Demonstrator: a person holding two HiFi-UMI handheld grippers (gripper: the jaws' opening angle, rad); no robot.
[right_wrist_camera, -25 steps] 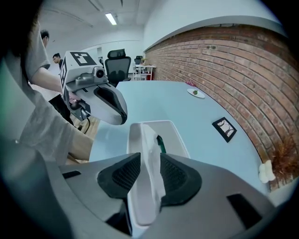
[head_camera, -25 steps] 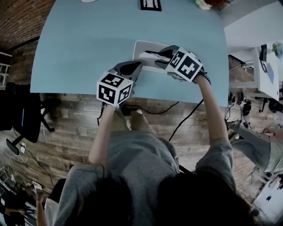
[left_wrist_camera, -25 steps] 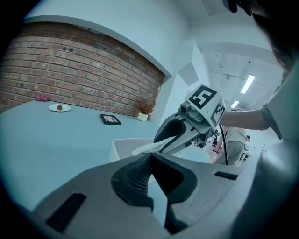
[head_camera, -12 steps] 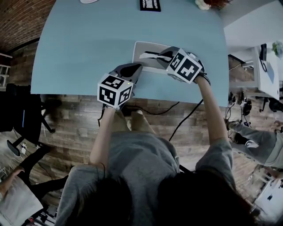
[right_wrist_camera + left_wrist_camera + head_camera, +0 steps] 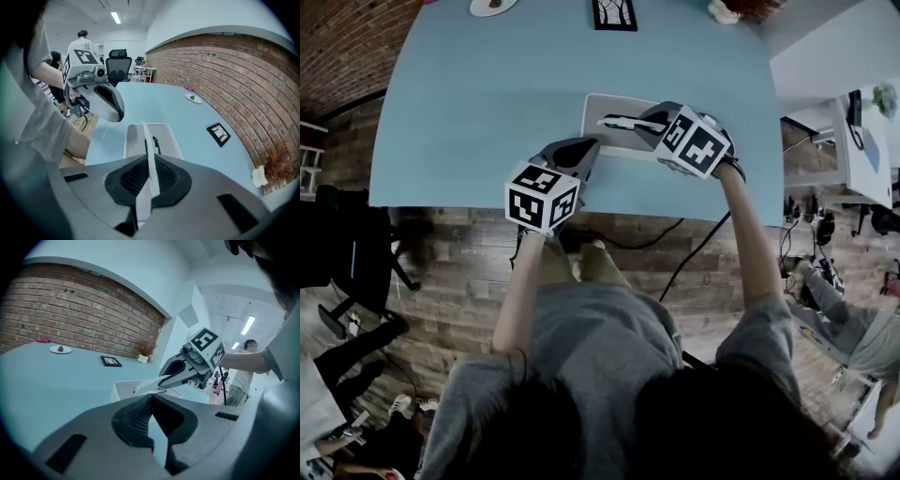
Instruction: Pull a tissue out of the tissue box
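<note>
Right tongs (image 5: 149, 158) just closed on tissue (image 5: 146, 136), plainest in their own view; left tongs (image 5: 151, 397) seemingly together.

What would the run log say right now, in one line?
step: grab tissue | right gripper: just closed, shut on tissue | tissue box: on table | left gripper: shut, empty, near box

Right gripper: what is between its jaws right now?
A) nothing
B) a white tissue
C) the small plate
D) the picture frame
B: in the right gripper view the right gripper has just closed its jaws, and they pinch the white tissue that rises from the tissue box.
</note>
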